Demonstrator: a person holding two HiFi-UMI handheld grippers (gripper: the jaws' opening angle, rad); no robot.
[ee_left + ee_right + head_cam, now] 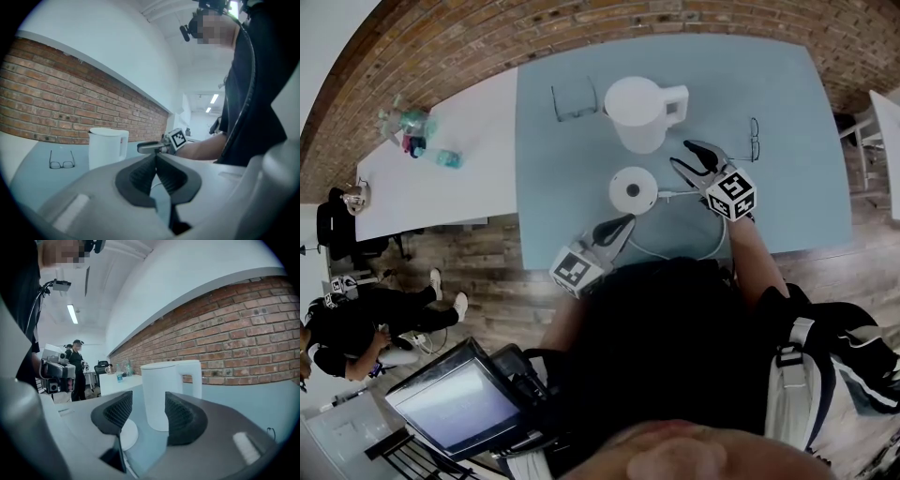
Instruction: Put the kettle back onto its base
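Note:
The white kettle (639, 112) stands upright on the blue table (806, 187), its handle to the right, apart from its base. The round white base (633, 189) lies just nearer to me, its cord trailing towards the table's front edge. My right gripper (689, 155) is open and empty, to the right of the base and short of the kettle's handle. In the right gripper view the kettle (164, 390) shows beyond the open right gripper (149, 401), with the base (127, 434) at lower left. My left gripper (623, 223) rests shut near the front edge; its view shows the left gripper (156, 157) closed and the kettle (107, 146) beyond.
One pair of glasses (575, 101) lies left of the kettle and another pair of glasses (754, 139) to its right. A white table (441, 187) with bottles (417, 131) adjoins on the left. A person (366, 323) sits on the floor at lower left.

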